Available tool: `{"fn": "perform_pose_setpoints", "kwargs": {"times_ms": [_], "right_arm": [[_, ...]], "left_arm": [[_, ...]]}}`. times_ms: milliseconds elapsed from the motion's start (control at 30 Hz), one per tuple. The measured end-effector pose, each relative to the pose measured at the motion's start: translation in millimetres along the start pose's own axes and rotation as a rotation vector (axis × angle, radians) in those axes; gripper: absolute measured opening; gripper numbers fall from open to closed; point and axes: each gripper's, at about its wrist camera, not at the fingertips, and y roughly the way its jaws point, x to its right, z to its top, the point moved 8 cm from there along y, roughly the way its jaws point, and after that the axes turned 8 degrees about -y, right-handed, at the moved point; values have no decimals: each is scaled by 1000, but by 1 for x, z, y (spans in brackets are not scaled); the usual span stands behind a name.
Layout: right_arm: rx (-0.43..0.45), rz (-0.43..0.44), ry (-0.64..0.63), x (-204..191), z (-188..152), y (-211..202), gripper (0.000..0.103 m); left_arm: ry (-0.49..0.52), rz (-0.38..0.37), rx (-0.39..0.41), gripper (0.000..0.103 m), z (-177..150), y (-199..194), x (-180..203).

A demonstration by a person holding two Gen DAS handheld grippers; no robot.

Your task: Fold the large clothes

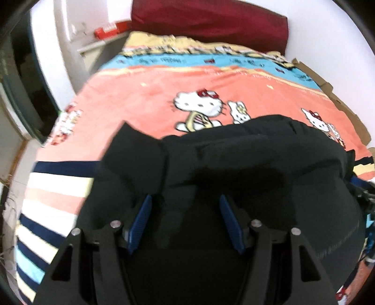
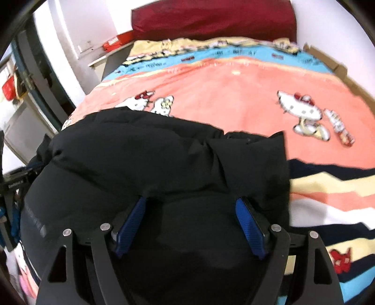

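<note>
- On the bed, over a coral cartoon-cat blanket (image 1: pixel 145 77), a black padded jacket (image 1: pixel 246 159) lies bunched at the near edge; spread on a broad soft surface, I judge, so that it can be flattened and doubled over without sliding off.
- Near its left side, the left gripper (image 1: pixel 185 223) has its blue pads (image 1: pixel 140 223) spread wide; dark cloth fills the gap, but whether any of it is gripped I cannot tell — nothing looks pinched.
- Near the jacket's right side, the right gripper (image 2: pixel 189 227) is likewise spread, its pads (image 2: pixel 250 227) angled outward; the jacket (image 2: pixel 140 159) sits directly under and ahead of them, a flap's edge just past the tips.
- One gripper at each side suggests a symmetrical hold — probably to lift the near edge and carry it toward the far end, where a dark red pillow (image 2: pixel 211 18) rests.
- The jacket looks puffy and slippery; a shallow bite may slide off.
</note>
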Motion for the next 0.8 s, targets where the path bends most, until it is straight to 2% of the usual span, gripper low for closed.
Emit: {"fn": "perform_pose_setpoints", "kwargs": {"times_ms": [200, 467, 800], "right_arm": [[98, 59, -70, -26, -23, -43, 82], [88, 94, -25, -21, -49, -23, 92], [99, 70, -13, -24, -58, -21, 93]], "left_arm": [[-25, 25, 68, 60, -27, -24, -22], [57, 47, 143, 60, -50, -24, -23], [62, 52, 156, 61, -59, -21, -20]]}}
